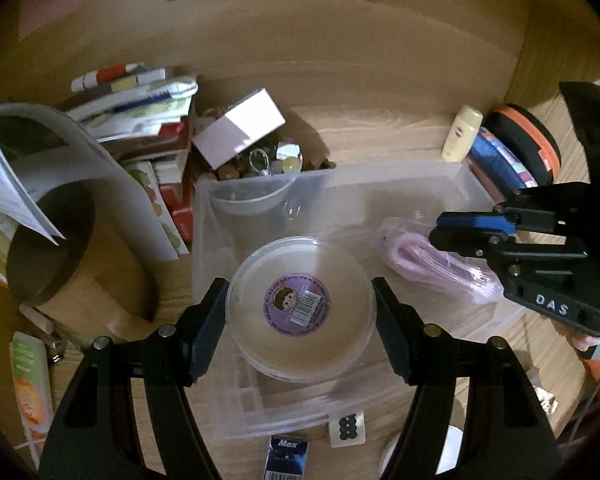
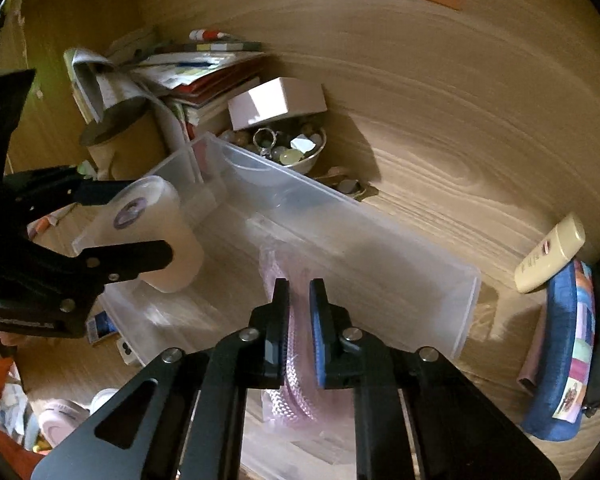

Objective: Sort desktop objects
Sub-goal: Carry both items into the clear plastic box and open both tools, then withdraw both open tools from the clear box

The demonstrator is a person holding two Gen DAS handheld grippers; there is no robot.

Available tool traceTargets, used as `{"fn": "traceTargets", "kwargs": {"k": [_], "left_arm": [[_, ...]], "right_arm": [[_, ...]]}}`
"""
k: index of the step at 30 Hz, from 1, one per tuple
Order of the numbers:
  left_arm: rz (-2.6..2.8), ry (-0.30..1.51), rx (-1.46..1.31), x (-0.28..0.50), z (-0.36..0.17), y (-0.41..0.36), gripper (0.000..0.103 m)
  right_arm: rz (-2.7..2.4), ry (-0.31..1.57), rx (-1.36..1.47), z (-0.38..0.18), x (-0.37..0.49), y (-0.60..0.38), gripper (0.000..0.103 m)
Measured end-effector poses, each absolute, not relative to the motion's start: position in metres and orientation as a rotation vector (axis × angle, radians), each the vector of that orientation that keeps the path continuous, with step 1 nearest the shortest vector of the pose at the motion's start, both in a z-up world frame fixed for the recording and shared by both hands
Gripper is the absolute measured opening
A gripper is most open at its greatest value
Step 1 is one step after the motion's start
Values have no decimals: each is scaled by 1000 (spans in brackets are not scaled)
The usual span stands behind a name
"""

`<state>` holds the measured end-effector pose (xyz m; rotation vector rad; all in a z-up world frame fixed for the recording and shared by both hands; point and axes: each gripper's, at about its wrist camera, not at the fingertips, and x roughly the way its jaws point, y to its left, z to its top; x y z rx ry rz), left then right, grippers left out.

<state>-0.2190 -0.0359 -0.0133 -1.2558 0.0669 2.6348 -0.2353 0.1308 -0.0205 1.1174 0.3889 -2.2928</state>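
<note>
My left gripper (image 1: pixel 300 308) is shut on a round clear tub (image 1: pixel 300 308) with a purple sticker and holds it over the clear plastic bin (image 1: pixel 400 184). The tub also shows in the right wrist view (image 2: pixel 156 236), with the left gripper (image 2: pixel 132 232) around it. My right gripper (image 2: pixel 299 320) is shut on a pink cable in a clear bag (image 2: pixel 288 380) above the bin (image 2: pixel 380 256). In the left wrist view the pink bag (image 1: pixel 428 268) hangs into the bin's right side under the right gripper (image 1: pixel 444 228).
A bowl of beads (image 1: pixel 260 160) with a white box (image 1: pixel 240 128) on it sits behind the bin. Stacked books (image 1: pixel 140 112), a cardboard tube (image 1: pixel 72 248), a cream bottle (image 1: pixel 462 132) and a blue pencil case (image 2: pixel 568 344) surround the bin.
</note>
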Motion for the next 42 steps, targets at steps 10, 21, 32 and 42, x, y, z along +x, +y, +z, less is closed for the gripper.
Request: {"fn": "traceTargets", "kwargs": {"k": [10,21,32,42], "left_arm": [[2577,164,-1321,-219,-28,-23,70],[2558,214,-1353,-222,-33,-16,71],[2670,228,-1217,-189,4,-24,84],[2738,226,-1144,-144,27,-44,94]], "right_arm": [[-2282,529,1110,-30,-218,116,21],[-2349,543,1117,-29,-207,124,56],[-2447,552,1072,-7,-187,136,82],[-2476,495,1053,17,-150,145,82]]}}
